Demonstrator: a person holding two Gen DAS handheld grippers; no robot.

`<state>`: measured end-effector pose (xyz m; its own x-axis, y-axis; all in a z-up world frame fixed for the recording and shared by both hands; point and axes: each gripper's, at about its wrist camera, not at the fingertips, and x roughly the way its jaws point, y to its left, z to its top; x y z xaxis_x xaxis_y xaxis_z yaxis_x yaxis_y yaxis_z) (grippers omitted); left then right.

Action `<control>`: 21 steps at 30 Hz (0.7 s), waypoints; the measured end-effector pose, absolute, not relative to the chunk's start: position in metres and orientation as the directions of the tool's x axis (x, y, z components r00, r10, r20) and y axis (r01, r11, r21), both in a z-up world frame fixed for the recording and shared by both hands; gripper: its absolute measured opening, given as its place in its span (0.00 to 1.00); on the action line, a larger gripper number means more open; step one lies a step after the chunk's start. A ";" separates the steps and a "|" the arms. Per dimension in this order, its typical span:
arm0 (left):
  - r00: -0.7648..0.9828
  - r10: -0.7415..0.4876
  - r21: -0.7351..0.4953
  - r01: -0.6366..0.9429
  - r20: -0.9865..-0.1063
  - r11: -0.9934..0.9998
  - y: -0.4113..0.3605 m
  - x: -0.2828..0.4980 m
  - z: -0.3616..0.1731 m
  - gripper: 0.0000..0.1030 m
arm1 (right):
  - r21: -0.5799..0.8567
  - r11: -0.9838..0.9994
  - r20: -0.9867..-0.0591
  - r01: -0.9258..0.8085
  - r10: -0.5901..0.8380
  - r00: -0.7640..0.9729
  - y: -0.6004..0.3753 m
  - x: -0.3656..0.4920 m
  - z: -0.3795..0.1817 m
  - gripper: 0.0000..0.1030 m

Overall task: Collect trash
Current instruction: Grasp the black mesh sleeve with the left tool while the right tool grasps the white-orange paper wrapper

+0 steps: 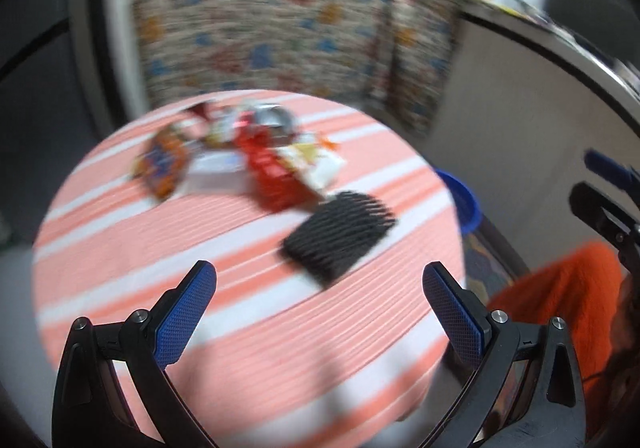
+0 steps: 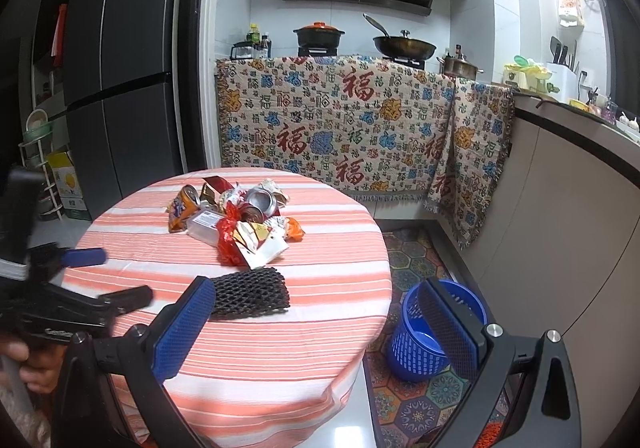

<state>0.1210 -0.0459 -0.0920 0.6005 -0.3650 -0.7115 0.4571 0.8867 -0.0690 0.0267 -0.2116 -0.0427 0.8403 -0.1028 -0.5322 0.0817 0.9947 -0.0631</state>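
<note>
A heap of trash (image 2: 236, 218) lies on the far half of the round table (image 2: 240, 328) with its orange-and-white striped cloth: crushed cans, snack wrappers, a red bag, a clear box. A black foam net sleeve (image 2: 250, 292) lies apart, nearer the front. The left wrist view, blurred, shows the same heap (image 1: 248, 160) and the sleeve (image 1: 340, 236). My left gripper (image 1: 320, 282) is open above the near table, empty; it also shows at the left edge of the right wrist view as the left gripper (image 2: 104, 276). My right gripper (image 2: 320, 296) is open and empty, short of the sleeve.
A blue plastic basket (image 2: 424, 332) stands on the patterned floor mat right of the table; the basket (image 1: 464, 200) peeks past the table edge. A patterned cloth (image 2: 340, 128) hangs over the counter behind. A dark fridge (image 2: 120, 68) is left. An orange sleeve (image 1: 560, 312) is at right.
</note>
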 end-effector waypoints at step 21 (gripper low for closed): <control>0.385 -0.453 -0.175 0.575 -0.804 0.799 -0.062 0.196 -0.156 0.09 | -0.082 0.990 -0.618 0.119 -0.144 0.773 -0.223 0.067 -0.083 1.00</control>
